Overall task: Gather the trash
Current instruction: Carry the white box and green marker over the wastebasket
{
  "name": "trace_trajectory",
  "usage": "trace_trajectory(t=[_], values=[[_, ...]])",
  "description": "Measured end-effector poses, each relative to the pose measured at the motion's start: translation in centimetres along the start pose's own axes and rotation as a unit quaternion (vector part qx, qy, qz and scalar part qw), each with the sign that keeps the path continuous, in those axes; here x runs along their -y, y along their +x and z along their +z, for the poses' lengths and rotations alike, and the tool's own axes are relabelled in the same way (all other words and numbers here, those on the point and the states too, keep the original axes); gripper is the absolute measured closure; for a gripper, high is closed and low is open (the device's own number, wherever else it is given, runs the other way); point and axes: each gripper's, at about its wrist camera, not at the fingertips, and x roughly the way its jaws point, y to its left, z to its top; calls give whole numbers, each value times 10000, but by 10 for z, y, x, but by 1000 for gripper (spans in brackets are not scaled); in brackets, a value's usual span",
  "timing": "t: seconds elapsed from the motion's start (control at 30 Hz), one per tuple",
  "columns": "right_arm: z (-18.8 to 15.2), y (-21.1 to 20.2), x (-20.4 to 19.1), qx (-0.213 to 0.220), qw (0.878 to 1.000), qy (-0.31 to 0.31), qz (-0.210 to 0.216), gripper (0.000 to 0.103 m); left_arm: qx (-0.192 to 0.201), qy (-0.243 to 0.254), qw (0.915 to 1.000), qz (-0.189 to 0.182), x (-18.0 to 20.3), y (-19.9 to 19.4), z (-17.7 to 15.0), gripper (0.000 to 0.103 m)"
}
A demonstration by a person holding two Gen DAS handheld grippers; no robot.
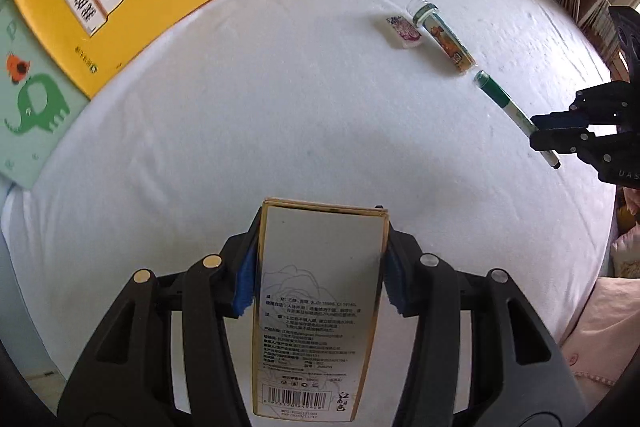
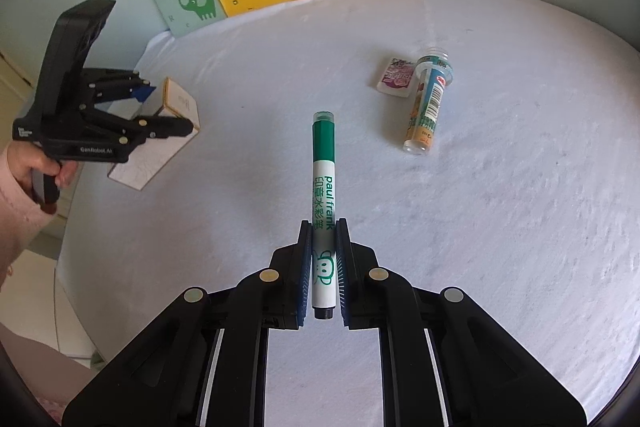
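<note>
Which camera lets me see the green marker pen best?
The right wrist view. There the green marker pen runs up the middle, big enough to read its printing, clamped in the right hand-held gripper. The left wrist view shows it only small and slanted at the right edge, partly hidden by that gripper's fingers.

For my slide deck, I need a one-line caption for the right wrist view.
Right gripper clamps a green marker above the white sheet.
</note>
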Motion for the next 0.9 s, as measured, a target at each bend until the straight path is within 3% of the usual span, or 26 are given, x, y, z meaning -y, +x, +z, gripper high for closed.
trace_trajectory(t=[0.3, 0.53, 0.7, 0.9], values=[[-25, -14, -43, 30, 9965, -620, 556, 90, -26, -1019, 9947, 124, 47, -30, -86, 55], [-31, -12, -96, -157, 9845, -1399, 1047, 90, 186, -1975, 9798, 245, 60, -59, -149, 55], [-35, -4, -152, -388, 9661, -2109, 1439, 90, 304, -2690, 9609, 582, 62, -83, -203, 55], [-42, 10, -231, -691, 9298, -3050, 1942, 90, 393, -3631, 9260, 957, 65, -108, -277, 55]])
